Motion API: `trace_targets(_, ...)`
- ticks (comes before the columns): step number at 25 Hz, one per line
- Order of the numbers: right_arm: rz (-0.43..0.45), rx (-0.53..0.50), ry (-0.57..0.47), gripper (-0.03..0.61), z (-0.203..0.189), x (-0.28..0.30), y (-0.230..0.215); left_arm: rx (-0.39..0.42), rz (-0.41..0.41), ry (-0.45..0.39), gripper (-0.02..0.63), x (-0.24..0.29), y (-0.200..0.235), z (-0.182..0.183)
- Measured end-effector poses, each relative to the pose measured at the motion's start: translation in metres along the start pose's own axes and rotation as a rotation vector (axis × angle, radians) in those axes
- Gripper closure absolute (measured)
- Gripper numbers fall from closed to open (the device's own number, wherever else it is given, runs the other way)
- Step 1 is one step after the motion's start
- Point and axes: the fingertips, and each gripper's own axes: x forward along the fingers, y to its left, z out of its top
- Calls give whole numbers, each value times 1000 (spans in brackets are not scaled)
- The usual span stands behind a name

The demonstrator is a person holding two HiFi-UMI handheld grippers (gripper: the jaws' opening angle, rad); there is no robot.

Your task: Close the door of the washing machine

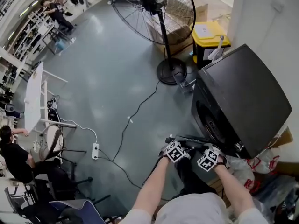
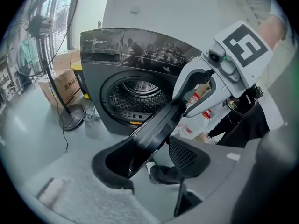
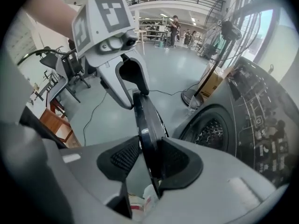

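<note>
Washing machine (image 1: 243, 97) sits at 2 o'clock in the head view, its door (image 2: 159, 125) hanging open. Left gripper (image 2: 149, 164) is spread loosely around the door. Right gripper (image 3: 150, 157) seems to pinch it, though contact is unclear. Swing the door steadily toward the drum (image 2: 138, 94), without twisting, until it latches.

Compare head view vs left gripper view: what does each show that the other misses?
Head view only: the power strip on the floor, the white table, and the left gripper with its marker cube. Left gripper view only: the open drum and control panel, plus the door edge between its fingers. Both: the washing machine, the standing fan and the right gripper at the door.
</note>
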Motion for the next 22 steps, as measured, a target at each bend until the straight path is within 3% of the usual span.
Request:
trace_targets(10, 4, 168, -14, 433, 14, 1, -38, 93, -75, 16, 368, 9, 37, 39)
trace_targets(16, -38, 271, -41, 433, 11, -1, -58, 159, -133, 89, 367, 22, 47, 59)
trace_targets(22, -42, 299, -36, 433, 12, -1, -68, 190, -149, 129, 367, 25, 50, 71)
